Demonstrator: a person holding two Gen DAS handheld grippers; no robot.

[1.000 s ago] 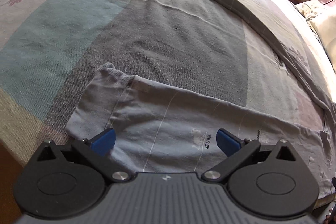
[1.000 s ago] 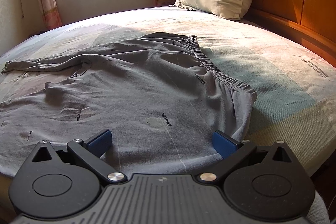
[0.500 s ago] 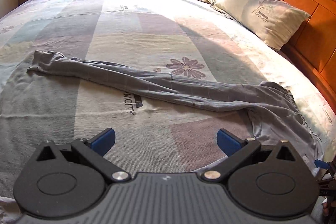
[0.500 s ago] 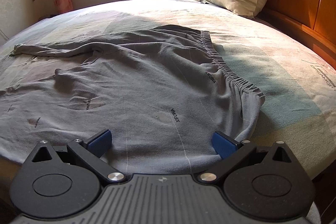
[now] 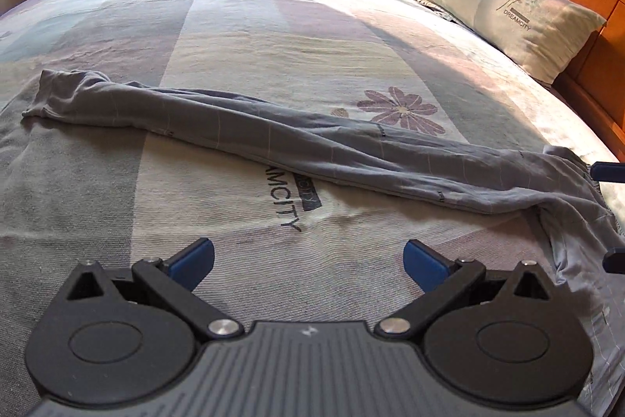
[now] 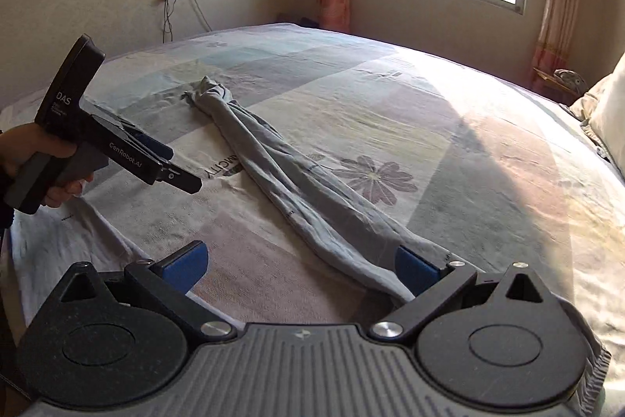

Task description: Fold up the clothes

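Grey trousers (image 5: 297,143) beyond left claw (image 5: 308,262)

The left gripper (image 5: 308,262) had a grey ribbed body with a small white mark at its top centre; two black round housings flanked it, each with a recessed disc and a triangular cut-out above; black linkage arms pivoted on silver screws and ended in blue pads (image 5: 193,258); the right gripper (image 6: 299,266) was built alike, with the same grey ribs, black discs, silver screws and blue pads (image 6: 183,264); seen from the side in the right wrist view, the left gripper showed a black casing lettered "DAS" and "GenRobot.AI" in white, above a grey handle gripped by a hand (image 6: 27,159)
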